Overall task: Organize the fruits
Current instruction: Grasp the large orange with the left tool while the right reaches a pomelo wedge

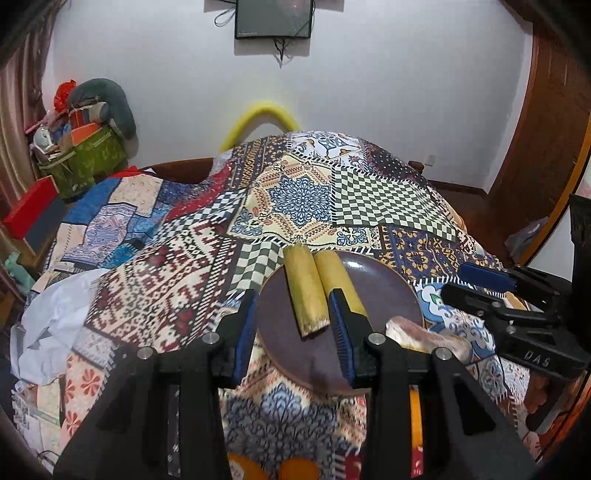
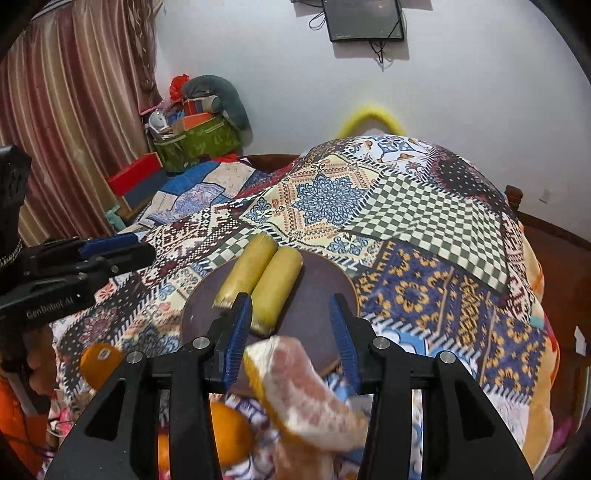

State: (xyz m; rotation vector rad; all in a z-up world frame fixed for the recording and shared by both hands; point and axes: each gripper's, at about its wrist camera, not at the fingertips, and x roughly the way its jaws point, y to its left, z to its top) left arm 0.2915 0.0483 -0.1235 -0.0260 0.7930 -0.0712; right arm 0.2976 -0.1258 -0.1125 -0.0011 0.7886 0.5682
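**Two yellow rolls on the plate, a peeled citrus piece at its near edge**

Two yellow cylindrical pieces (image 1: 306, 291) lie side by side, touching, on the far half of a dark brown plate (image 1: 384, 284); their far ends overhang the rim. The plate sits on a patchwork cloth (image 1: 295, 195) draped over the bench.

Left gripper (image 1: 293, 332): fingers (image 1: 243, 332) part-way open with nothing pressed between them. Seen along the fingers, the near end of the left-hand roll falls in the gap, but the pads stand clear of it.

Right gripper (image 2: 291, 332): fingers (image 2: 238, 332) part-way open, pads bare. A peeled citrus piece (image 2: 299, 384), pale pink with a strip of orange rind, lies blurred in the gap below them, at the plate's near edge; the left pad is close to it, but whether it touches I cannot tell.

Whole oranges (image 2: 229, 432) lie on the cloth nearer than the plate, partly hidden behind the gripper body. Another orange with a sticker (image 2: 99, 362) lies to their left.

A dark screen (image 1: 273, 18) hangs on the back wall.
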